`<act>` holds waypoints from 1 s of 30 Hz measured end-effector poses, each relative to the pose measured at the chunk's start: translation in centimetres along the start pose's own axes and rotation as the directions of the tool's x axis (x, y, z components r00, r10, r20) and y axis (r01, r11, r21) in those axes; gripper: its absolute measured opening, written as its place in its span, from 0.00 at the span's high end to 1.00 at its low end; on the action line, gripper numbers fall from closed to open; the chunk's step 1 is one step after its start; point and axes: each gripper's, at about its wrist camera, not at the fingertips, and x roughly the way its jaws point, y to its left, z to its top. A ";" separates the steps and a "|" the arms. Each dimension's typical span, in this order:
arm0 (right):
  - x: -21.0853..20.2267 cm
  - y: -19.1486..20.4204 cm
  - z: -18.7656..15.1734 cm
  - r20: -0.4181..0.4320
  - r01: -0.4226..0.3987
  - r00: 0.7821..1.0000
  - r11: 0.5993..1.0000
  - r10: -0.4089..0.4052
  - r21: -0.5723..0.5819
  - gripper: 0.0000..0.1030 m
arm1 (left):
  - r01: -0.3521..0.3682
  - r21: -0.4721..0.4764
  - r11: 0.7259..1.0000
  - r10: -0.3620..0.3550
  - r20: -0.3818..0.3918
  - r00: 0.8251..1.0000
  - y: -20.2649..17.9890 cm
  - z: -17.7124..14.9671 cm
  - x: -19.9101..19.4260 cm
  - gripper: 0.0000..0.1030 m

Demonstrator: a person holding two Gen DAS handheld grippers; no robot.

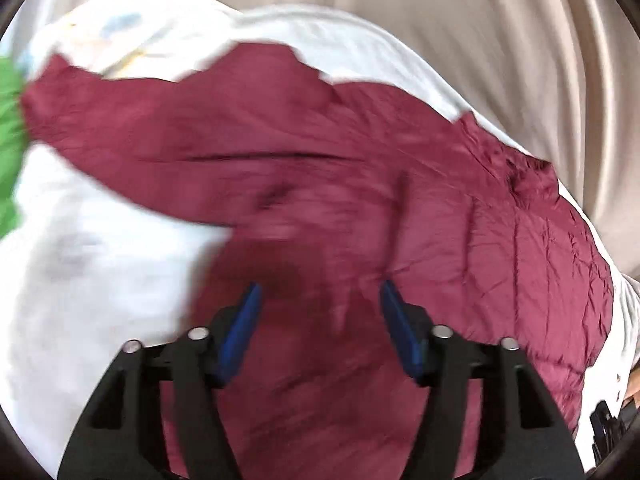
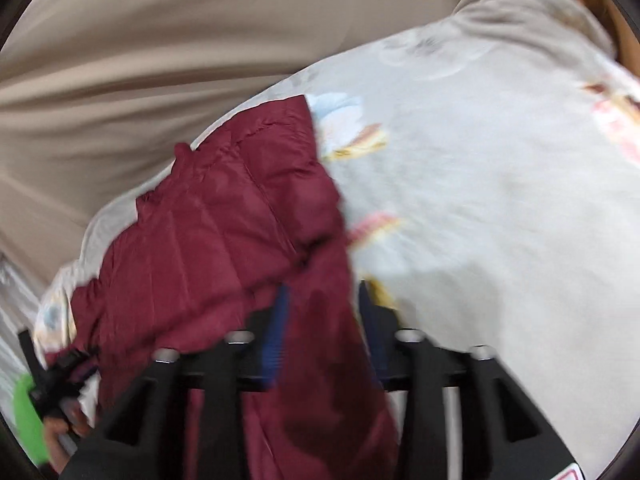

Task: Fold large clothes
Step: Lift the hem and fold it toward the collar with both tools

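Observation:
A dark red quilted jacket point(image 1: 360, 208) lies spread on a white printed bedsheet point(image 1: 100, 240). My left gripper point(image 1: 320, 292) is open just above the jacket's cloth, blue pads wide apart, nothing between them. In the right wrist view the jacket point(image 2: 224, 232) lies bunched at the left. My right gripper point(image 2: 322, 292) is closed on a fold of the jacket, which runs between its blue fingers point(image 2: 276, 344) and drapes down over the gripper body. The view is motion-blurred.
The sheet point(image 2: 500, 220) with pale cartoon prints covers the bed. A beige curtain point(image 2: 140, 60) hangs behind, also in the left view point(image 1: 500, 40). A green cloth point(image 1: 8, 140) lies at the left edge. The other gripper and hand point(image 2: 52, 384) show at lower left.

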 end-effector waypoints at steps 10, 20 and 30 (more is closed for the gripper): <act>-3.7 -2.8 -10.1 -0.232 0.035 0.971 0.995 -0.056 -0.093 0.60 | -0.038 -0.037 0.999 0.025 -0.296 0.955 12.2 -7.4 -3.4 0.26; -12.4 -3.5 -13.8 -0.290 0.048 0.952 0.986 -0.093 -0.158 0.93 | 0.065 0.189 0.980 0.015 -0.391 0.920 9.2 -13.3 -12.0 0.95; -20.0 -4.5 -11.4 -0.176 0.160 0.967 0.977 -0.183 -0.137 0.52 | 0.019 0.090 0.996 0.003 -0.240 0.971 6.2 -11.3 -20.6 0.39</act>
